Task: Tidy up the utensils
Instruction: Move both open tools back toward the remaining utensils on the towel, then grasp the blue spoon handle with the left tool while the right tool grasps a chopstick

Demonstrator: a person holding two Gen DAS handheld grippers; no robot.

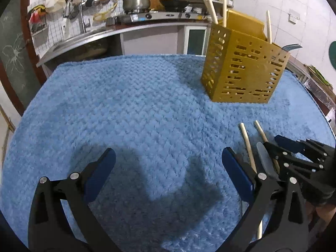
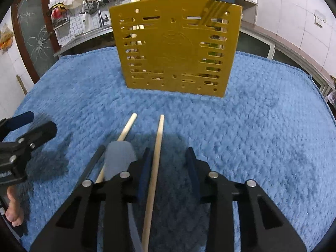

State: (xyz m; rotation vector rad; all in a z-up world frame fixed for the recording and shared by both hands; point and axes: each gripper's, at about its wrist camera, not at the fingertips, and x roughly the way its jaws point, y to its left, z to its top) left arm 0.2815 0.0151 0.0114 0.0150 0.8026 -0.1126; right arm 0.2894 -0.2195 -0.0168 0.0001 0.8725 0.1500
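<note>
A yellow slotted utensil holder (image 1: 241, 69) (image 2: 176, 52) stands on the blue towel (image 1: 136, 105), with wooden chopsticks and forks (image 2: 216, 6) sticking out of it. Two wooden chopsticks lie on the towel in front of it. My right gripper (image 2: 168, 151) (image 1: 277, 145) is low over one chopstick (image 2: 157, 147), which runs between its jaws close to the left pad; the right pad stands apart from it. The other chopstick (image 2: 127, 128) lies under a grey spatula blade (image 2: 119, 157) (image 1: 265, 159) just left of that gripper. My left gripper (image 1: 169, 153) (image 2: 35, 124) hangs wide open over bare towel.
A thin black rod (image 2: 92, 163) lies beside the spatula. Behind the table runs a kitchen counter with a sink (image 1: 84, 42), a stove and a pot (image 1: 136, 1). A person's hand (image 2: 13, 210) shows at the left edge.
</note>
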